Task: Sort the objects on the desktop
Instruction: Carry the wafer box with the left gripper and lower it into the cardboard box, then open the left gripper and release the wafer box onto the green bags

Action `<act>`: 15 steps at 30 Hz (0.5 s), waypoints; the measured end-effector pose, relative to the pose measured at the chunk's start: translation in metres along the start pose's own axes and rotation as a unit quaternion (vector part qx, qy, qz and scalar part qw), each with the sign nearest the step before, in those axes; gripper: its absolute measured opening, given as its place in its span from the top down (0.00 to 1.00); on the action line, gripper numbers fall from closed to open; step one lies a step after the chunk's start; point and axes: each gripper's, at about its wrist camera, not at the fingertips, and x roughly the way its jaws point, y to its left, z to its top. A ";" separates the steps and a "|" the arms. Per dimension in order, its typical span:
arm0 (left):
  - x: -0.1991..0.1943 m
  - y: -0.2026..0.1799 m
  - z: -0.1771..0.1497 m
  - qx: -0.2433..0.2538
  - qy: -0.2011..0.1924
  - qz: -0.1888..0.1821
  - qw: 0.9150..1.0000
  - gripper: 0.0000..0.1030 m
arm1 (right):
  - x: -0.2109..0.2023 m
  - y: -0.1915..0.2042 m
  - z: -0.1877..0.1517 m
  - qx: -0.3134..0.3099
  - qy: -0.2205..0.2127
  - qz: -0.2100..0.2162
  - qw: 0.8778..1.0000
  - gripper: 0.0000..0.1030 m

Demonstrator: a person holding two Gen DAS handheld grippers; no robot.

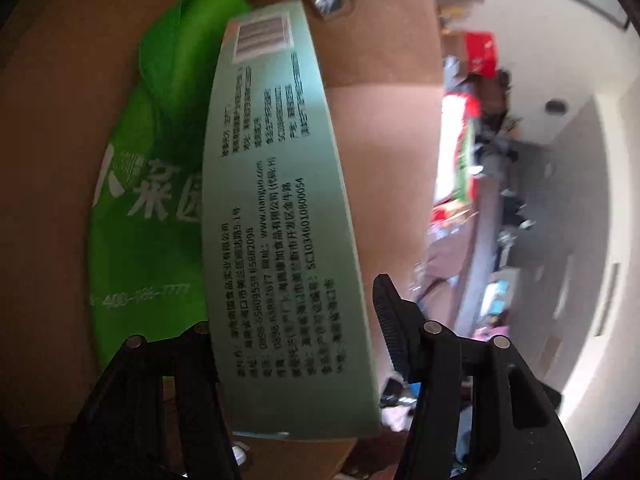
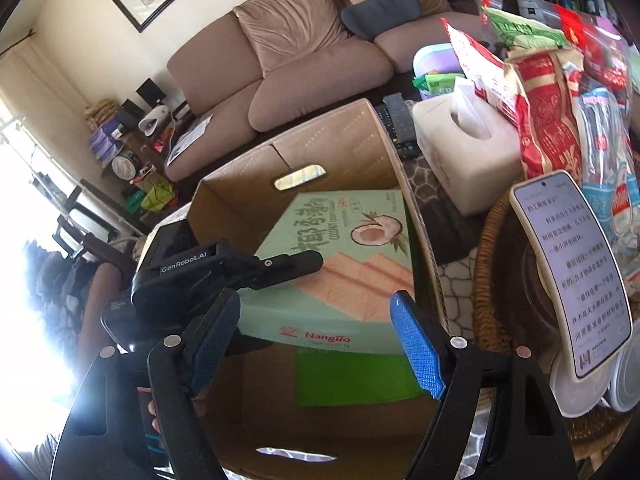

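A pale green Nanguo coconut wafer box [image 2: 336, 264] lies tilted inside an open cardboard box [image 2: 344, 136], over a bright green packet [image 2: 352, 376]. In the left wrist view the wafer box [image 1: 276, 216] stands between my left gripper's [image 1: 296, 320] jaws, with a gap beside the right finger [image 1: 390, 316]; the green packet [image 1: 148, 200] lies behind it. The left gripper also shows in the right wrist view [image 2: 256, 268], lying across the wafer box. My right gripper [image 2: 320, 344] is open and empty above the cardboard box's near side.
To the right of the cardboard box stand a white tissue box [image 2: 464, 152], snack bags [image 2: 548, 116], a phone [image 2: 576, 268] propped on a wicker basket [image 2: 488, 280], and remote controls [image 2: 396, 124]. A brown sofa [image 2: 304, 52] stands behind.
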 end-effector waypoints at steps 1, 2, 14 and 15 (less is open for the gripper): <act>0.005 0.002 0.000 -0.006 0.012 0.030 0.999 0.41 | -0.001 -0.001 -0.001 0.003 -0.002 0.001 1.000 0.22; 0.008 0.007 -0.001 -0.019 0.018 0.055 0.998 0.34 | -0.002 -0.002 -0.002 0.005 -0.004 0.003 1.000 0.22; -0.042 -0.040 -0.005 0.100 0.020 0.156 0.983 0.03 | -0.001 0.004 -0.006 -0.008 -0.001 -0.014 1.000 0.22; -0.044 -0.044 -0.002 0.103 0.020 0.154 0.982 0.03 | 0.000 0.005 -0.006 -0.008 0.000 -0.015 1.000 0.22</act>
